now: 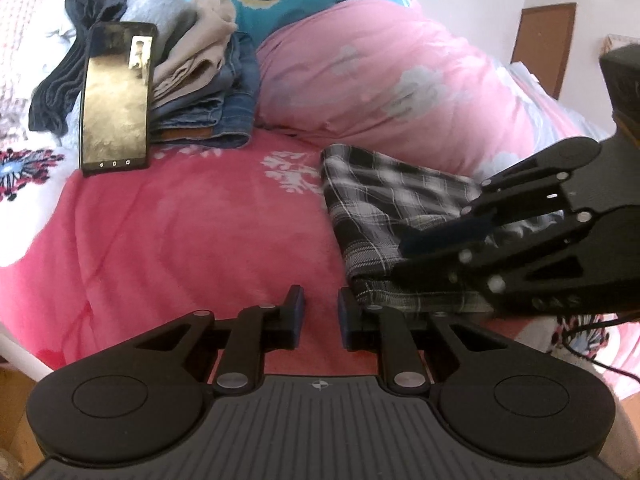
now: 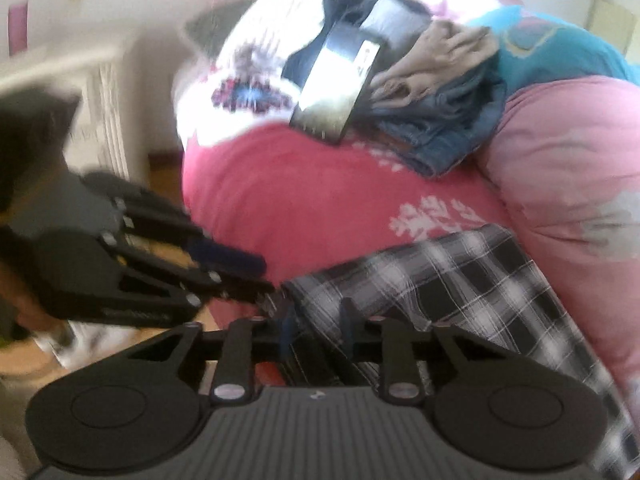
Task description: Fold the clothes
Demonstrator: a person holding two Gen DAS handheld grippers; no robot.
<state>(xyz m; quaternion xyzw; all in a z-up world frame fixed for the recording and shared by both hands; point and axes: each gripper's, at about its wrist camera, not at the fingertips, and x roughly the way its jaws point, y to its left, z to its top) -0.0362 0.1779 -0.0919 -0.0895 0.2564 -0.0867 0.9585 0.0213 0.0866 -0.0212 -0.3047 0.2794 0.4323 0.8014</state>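
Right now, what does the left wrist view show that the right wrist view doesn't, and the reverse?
Only the left wrist view: a brown door in the far wall, and the left gripper with nothing between its pads.

Only the right wrist view: a white radiator and bare wooden floor beside the bed, and the right gripper with plaid cloth between its fingers.

Both: the plaid garment, the phone leaning on the folded clothes stack, the red blanket, the pink duvet.

No words, brands or numbers can be read anywhere. The only signs are three small white button symbols along the bottom edge of the black glossy smartphone (image 1: 116, 98), and a small crosshair mark on the ribbed black body of the left tool (image 1: 319, 312).
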